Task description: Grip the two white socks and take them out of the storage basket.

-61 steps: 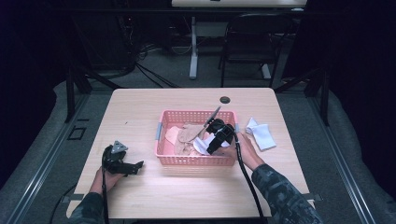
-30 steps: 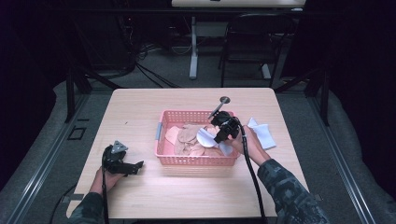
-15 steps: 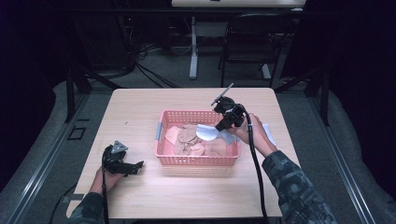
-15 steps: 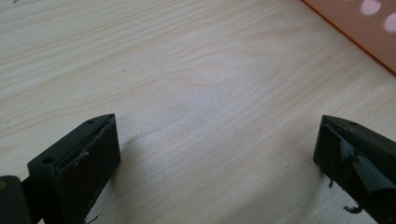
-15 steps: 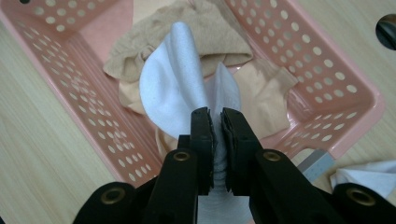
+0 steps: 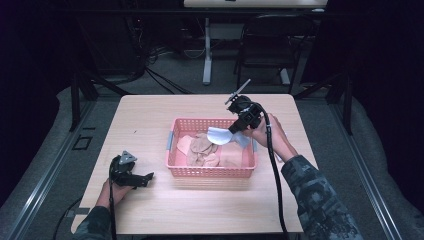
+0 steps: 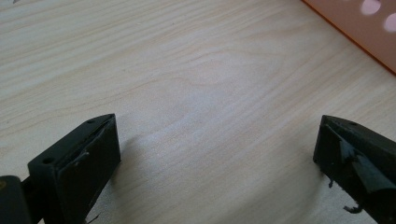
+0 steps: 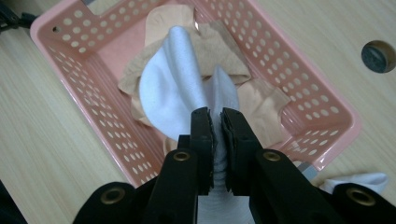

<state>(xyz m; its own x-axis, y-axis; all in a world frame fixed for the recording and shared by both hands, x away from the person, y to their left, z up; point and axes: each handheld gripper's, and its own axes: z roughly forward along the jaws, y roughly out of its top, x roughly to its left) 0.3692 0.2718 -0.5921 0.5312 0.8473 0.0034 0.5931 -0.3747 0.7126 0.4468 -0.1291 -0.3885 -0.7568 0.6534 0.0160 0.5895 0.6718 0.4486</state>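
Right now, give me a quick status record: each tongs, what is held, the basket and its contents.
right tongs: shut on white sock, held above the basket
left tongs: open, holding nothing, low over the table
basket: pink, perforated, at mid-table
basket contents: tan socks, loosely piled
outside basket: another white cloth piece on the table beside the basket

The right gripper (image 8: 215, 122) hides the pinched part of the white cloth (image 8: 173, 88), and the picture's bottom edge cuts the cloth off below the jaws. Under the cloth, parts of the tan cloths (image 8: 219, 49) are covered. Past the left gripper (image 7: 217, 154), the pink basket (image 7: 359, 28) is cut off at the corner.
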